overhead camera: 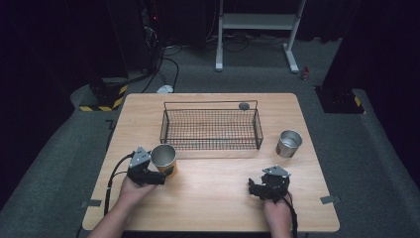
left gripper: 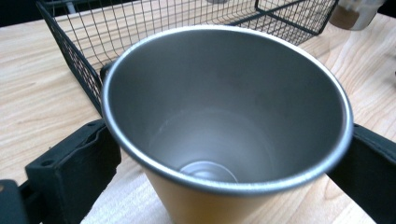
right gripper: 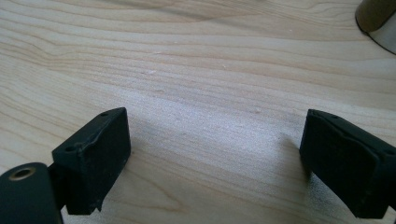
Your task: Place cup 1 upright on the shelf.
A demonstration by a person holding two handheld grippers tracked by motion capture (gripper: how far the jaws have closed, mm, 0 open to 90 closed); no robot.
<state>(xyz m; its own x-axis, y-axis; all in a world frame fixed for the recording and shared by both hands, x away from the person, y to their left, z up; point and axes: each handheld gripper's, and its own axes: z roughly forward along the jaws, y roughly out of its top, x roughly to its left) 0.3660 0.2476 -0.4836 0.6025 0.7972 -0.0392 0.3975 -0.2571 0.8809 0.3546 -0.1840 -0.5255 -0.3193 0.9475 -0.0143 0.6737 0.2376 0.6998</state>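
A metal cup (overhead camera: 164,157) with a steel inside and a tan outside stands on the table's left, just in front of the wire basket (overhead camera: 211,147). My left gripper (overhead camera: 161,173) is shut on this cup (left gripper: 224,107), one black jaw pressed against each side below the rim, and the cup is empty. At the table's front right, my right gripper (overhead camera: 257,187) hovers low over bare wood, open (right gripper: 215,158) with nothing between its jaws. A second steel cup (overhead camera: 288,143) stands to the right of the basket.
The black wire basket (left gripper: 70,51) lies across the table's middle back, with a small grey round thing (overhead camera: 243,105) at its far right corner. The second cup (right gripper: 379,21) stands beyond my right gripper. Bare wood (overhead camera: 213,188) lies between the two grippers.
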